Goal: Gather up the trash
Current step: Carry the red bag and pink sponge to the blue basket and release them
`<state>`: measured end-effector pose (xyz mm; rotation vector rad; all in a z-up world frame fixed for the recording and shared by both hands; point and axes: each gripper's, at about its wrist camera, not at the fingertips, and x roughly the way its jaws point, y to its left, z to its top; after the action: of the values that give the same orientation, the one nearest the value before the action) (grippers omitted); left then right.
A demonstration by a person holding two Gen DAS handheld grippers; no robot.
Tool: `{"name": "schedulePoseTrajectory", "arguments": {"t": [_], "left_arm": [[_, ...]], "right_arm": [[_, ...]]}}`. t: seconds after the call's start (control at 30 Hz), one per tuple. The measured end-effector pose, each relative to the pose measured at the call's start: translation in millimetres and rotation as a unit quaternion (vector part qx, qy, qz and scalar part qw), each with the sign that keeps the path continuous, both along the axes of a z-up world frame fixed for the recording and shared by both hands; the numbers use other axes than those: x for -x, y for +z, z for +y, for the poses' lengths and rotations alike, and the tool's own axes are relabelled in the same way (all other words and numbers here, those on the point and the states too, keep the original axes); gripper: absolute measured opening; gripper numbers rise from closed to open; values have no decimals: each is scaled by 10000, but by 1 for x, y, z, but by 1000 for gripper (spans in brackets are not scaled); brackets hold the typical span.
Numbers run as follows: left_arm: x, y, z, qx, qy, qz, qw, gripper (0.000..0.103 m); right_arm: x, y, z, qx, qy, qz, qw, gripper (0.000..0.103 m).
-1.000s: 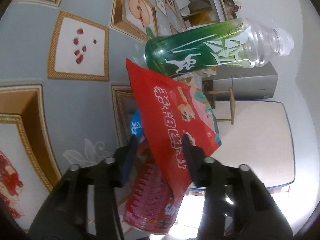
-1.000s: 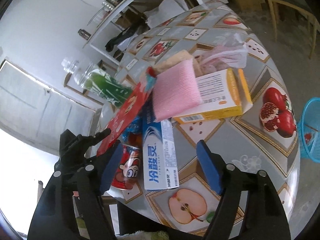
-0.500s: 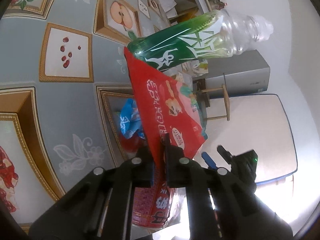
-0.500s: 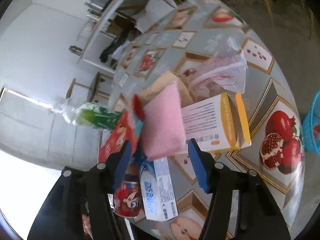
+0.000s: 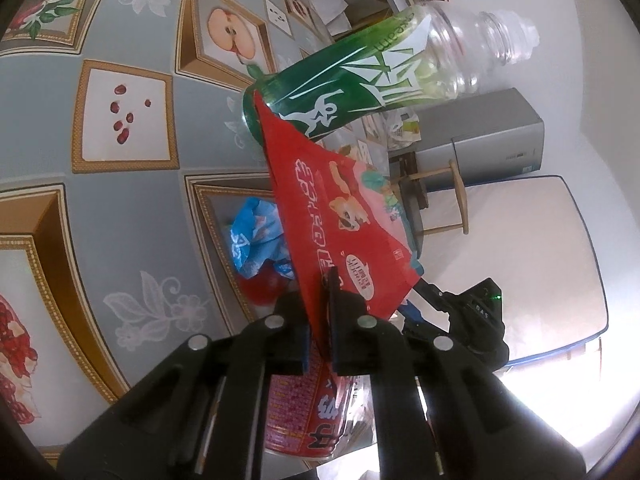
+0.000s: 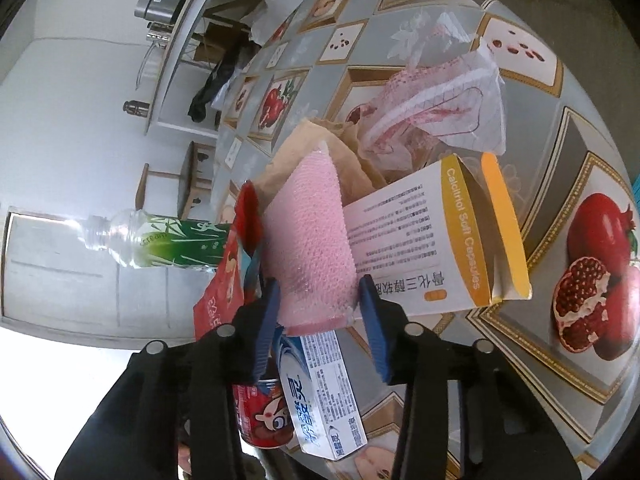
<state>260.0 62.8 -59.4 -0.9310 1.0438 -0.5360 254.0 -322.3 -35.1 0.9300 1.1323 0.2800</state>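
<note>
My left gripper [image 5: 322,280] is shut on the lower edge of a red snack bag [image 5: 332,220], which stands up from the pile. Behind the bag a green-labelled plastic bottle [image 5: 360,88] lies on its side. Under the bag are a blue wrapper [image 5: 256,236] and a red can [image 5: 304,412]. My right gripper [image 6: 318,312] has a pink foam pad [image 6: 308,240] between its blue fingers [image 6: 266,320]. Its jaws are closing, and the pads stand right at the pad's sides without visibly squeezing it. The right gripper's black body [image 5: 460,312] shows in the left wrist view.
Around the pink pad lie a white-and-yellow medicine box [image 6: 440,248], a toothpaste box [image 6: 324,392], crumpled brown paper [image 6: 320,148] and a clear plastic bag [image 6: 440,108]. The fruit-print tablecloth [image 6: 580,140] covers the table. A blue basket [image 6: 636,192] stands beyond the table edge.
The left jaws went from open around the red bag to shut on it, and the bag rose slightly. The right gripper moved in over the pile and narrowed its jaws around the pink pad.
</note>
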Motion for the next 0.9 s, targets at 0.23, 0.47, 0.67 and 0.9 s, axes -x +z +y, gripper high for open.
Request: {"name": "schedulePoseTrajectory", "arguments": {"t": [0.23, 0.47, 0.67, 0.9], "left_arm": [[2, 3, -1, 56, 16, -98, 9999, 2], [8, 21, 1, 295, 11, -359, 9989, 0], [17, 46, -1, 258, -8, -714, 9971, 0], [35, 70, -1, 88, -15, -1087, 9940, 0]], "right_arm": [[4, 4, -5, -7, 35, -132, 9999, 28], [18, 23, -8, 323, 76, -415, 9986, 26], [34, 43, -15, 608, 42, -652, 9960, 25], [60, 61, -32, 773, -126, -907, 9928, 25]]}}
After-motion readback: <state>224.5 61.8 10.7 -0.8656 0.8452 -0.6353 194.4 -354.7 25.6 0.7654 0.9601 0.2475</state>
